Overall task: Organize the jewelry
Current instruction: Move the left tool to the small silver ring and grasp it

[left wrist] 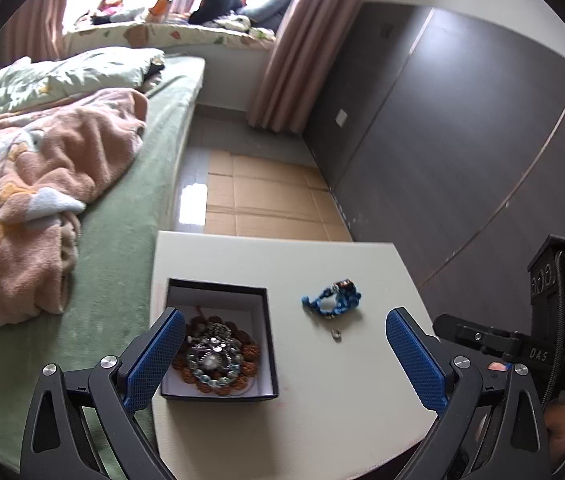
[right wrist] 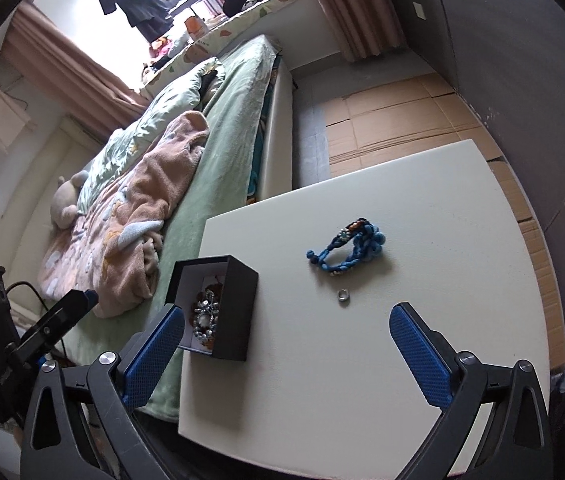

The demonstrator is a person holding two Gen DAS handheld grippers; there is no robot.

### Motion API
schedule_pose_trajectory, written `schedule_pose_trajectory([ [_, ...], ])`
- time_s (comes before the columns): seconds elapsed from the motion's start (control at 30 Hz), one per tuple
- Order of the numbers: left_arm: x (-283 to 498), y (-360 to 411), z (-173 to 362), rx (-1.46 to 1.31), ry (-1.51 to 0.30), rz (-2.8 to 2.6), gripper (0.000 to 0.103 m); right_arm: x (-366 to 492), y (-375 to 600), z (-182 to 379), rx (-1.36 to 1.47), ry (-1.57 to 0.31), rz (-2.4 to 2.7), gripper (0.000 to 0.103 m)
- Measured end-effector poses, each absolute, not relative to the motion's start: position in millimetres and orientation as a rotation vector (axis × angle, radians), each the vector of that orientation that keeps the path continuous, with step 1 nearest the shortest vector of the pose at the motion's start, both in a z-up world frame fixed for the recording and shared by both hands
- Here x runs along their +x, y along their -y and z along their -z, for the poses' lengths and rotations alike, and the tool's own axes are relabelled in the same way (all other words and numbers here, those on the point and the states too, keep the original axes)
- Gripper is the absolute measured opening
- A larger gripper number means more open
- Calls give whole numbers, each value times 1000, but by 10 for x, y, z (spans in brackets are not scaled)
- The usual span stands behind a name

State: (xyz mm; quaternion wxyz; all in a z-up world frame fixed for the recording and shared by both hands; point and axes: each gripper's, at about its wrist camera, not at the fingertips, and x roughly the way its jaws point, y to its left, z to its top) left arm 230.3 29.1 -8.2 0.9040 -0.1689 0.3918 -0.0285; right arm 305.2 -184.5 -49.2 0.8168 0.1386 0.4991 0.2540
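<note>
You are hovering both tools over the small cream-white square table [right wrist: 422,320] beside the bed, and neither is carrying anything. Your right gripper [right wrist: 286,348] is standing with its blue-padded jaws spread fully wide, nothing between the pads; your left gripper [left wrist: 285,354] is likewise splayed open and empty, angled down toward the tabletop.

The open black cardboard box with a white lining [left wrist: 266,344] is sitting at the table's bed-side edge, and it is already holding a heap of beaded pieces, brown beads ringed with pale blue and silvery ones [left wrist: 214,358]. Two pieces are lying loose on the bare surface: the blue braided cord bracelet [right wrist: 348,250], well apart from the box, and the small silver metal ring [right wrist: 343,296], just beside the bracelet on your near side.

Judging by the wide jaws pointed at the loose pieces, you are probably lining up for the next pick. The ring is lying flat and is tiny, so it is likely calling for a careful, low pinch.
</note>
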Motion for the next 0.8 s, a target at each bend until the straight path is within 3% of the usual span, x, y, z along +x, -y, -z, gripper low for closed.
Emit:
schedule_pose_trajectory([
  [0.2,2562,53,176,-292,-886,102,98,3026,2221,598,309,-1069,-416,103],
  [0.5,2927,424,478,-256,-1027,138,79,2942,2776,732,373,-1047,-332,103],
  [0.8,3255,751,900,-212,-1181,150,51,2847,3122,811,410,-1013,-243,102],
])
